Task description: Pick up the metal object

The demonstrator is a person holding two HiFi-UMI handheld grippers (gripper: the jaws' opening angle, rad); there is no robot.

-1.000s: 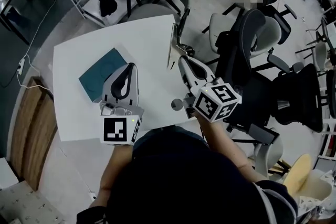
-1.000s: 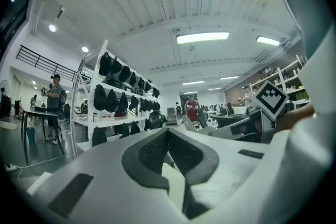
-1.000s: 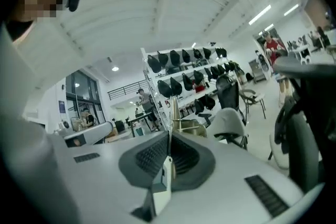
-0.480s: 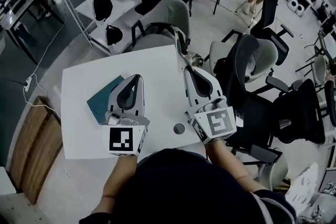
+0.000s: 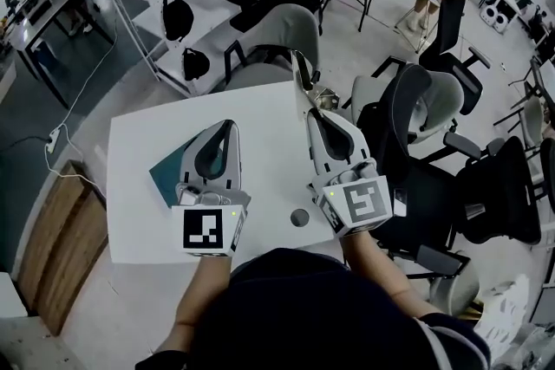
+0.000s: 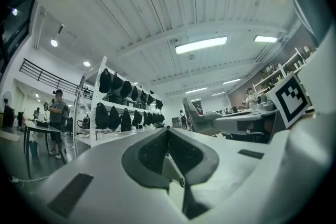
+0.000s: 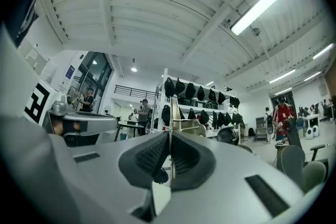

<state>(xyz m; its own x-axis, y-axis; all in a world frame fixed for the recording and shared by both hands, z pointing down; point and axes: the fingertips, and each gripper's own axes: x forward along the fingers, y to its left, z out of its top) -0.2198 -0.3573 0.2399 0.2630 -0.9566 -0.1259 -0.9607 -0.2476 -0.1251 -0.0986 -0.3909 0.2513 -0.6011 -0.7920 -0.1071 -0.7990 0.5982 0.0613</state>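
The metal object (image 5: pixel 303 79) is a thin flat plate with a small bracket. It stands on edge over the far right corner of the white table (image 5: pixel 139 221), clamped in my right gripper (image 5: pixel 312 113). In the right gripper view the plate's edge (image 7: pixel 170 127) runs straight up between the two dark pads, which are shut on it. My left gripper (image 5: pixel 227 126) hovers over a teal pad (image 5: pixel 166 171) on the table's left part. Its jaws (image 6: pixel 167 131) meet at the tips with nothing between them.
A small dark round thing (image 5: pixel 299 217) lies near the table's front edge between the grippers. A grey chair (image 5: pixel 277 35) stands behind the table and black office chairs (image 5: pixel 416 100) crowd its right side. Shelves with black bags are farther back.
The head view has tilted up, showing more of the room. My right gripper has rolled, so its marker cube shows another face, and still holds the plate. The left gripper has barely moved.
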